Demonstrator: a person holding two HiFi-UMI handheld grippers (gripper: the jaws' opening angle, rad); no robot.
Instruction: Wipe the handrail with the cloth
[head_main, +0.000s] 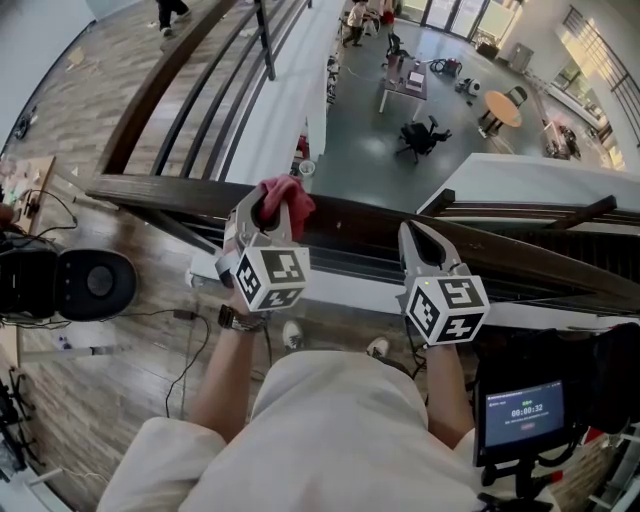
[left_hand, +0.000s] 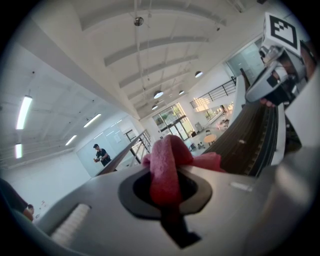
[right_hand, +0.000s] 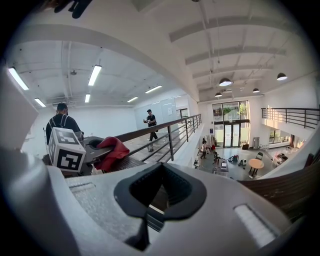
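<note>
Left gripper (head_main: 268, 208) has its jaws clamped on the red cloth (head_main: 290, 192), which sits bunched on top of the dark wooden handrail (head_main: 150, 190). Right gripper (head_main: 417, 238) has its jaws pressed together on nothing, its tip at the same rail, apart from the cloth.

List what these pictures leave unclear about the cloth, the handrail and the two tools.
Head view: whether the crumpled red cloth touches the dark wooden handrail; the left tool and the cloth's own folds cover the contact.
Head view: whether the right tool rests on the rail; its own body hides the underside.
Head view: the small black screen; its digits are too small.
</note>
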